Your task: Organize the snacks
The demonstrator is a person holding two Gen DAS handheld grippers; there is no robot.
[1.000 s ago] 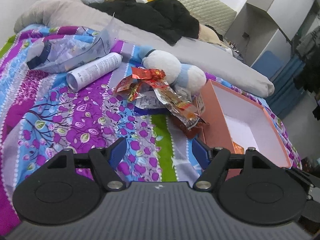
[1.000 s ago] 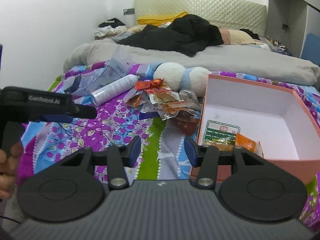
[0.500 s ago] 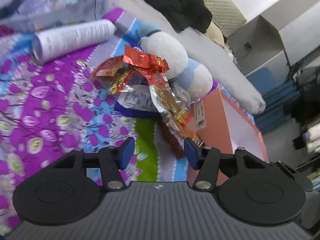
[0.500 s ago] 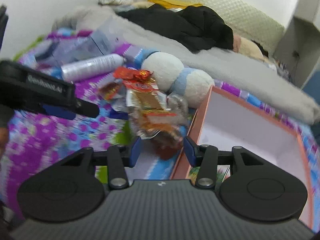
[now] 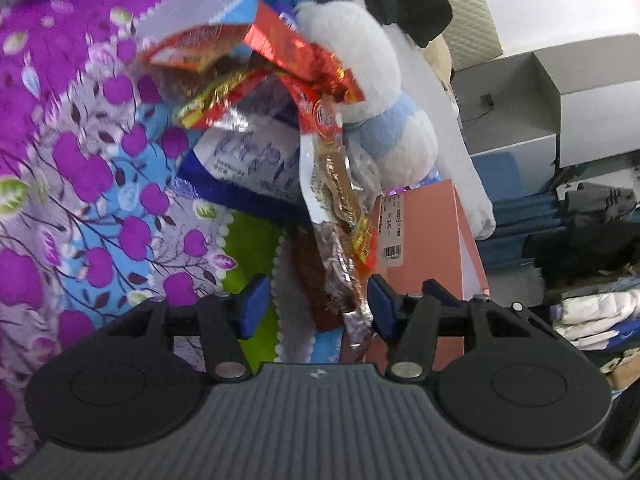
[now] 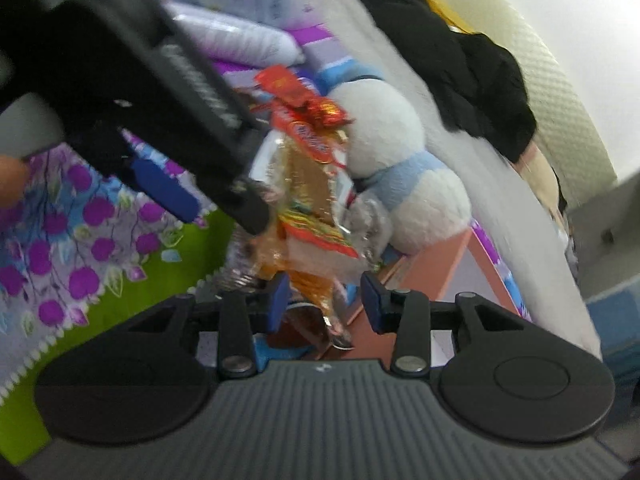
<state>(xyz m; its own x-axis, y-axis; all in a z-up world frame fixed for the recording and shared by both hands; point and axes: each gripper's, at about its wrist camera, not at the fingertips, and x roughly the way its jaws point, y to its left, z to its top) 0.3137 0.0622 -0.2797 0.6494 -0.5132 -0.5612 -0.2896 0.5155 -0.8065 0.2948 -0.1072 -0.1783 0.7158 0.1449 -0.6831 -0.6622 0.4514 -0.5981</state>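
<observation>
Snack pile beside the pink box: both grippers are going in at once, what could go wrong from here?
The snack pile is a tangle of overlapping wrappers, so closing on one may drag others along. Left gripper and right gripper, jaws closing, approach the same packets and might collide or tug against each other. The plush toy touches the pile and could shift.

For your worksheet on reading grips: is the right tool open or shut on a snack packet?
Open, closing: the right tool straddles an orange snack packet, pads not yet pressing it.
</observation>
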